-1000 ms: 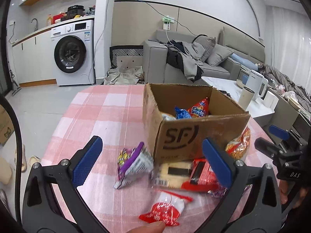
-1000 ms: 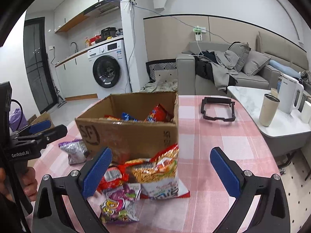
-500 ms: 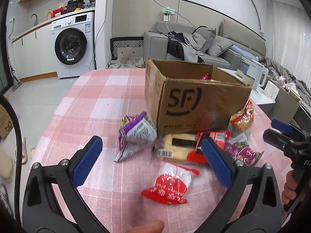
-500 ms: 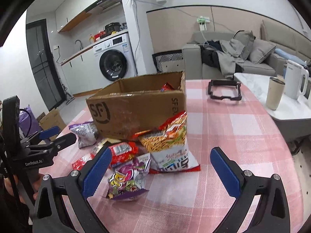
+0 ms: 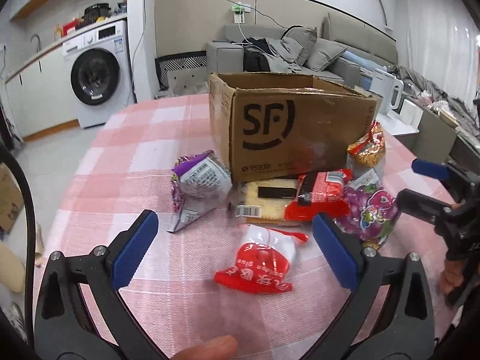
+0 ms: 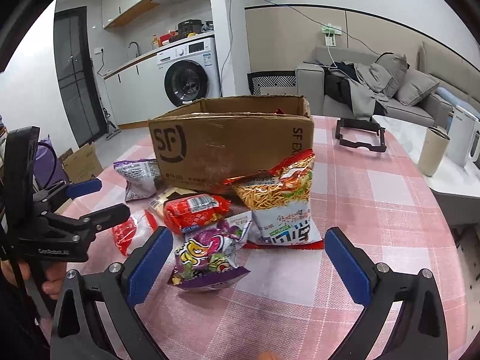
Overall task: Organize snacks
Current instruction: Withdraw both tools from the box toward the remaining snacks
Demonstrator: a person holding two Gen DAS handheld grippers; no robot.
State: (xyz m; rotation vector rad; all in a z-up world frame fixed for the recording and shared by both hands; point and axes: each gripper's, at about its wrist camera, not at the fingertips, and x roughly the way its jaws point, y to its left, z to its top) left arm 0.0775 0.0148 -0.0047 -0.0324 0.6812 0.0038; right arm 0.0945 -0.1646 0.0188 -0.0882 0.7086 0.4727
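Note:
An open cardboard SF box stands on the pink checked table. Several snack packs lie in front of it. My left gripper is open and empty, low over a red-and-white packet. My right gripper is open and empty, with a purple candy bag just beyond its left finger. A red pack, a yellow pack, a big noodle-snack bag and a purple-grey bag lie around.
A black frame lies on the table at the back right. A side table holds a beige cup and a white kettle. A washing machine and a sofa stand behind.
Both grippers have come lower and closer to the snack pile, so the box's inside has dropped out of sight. Both stay open. The snacks have not moved.

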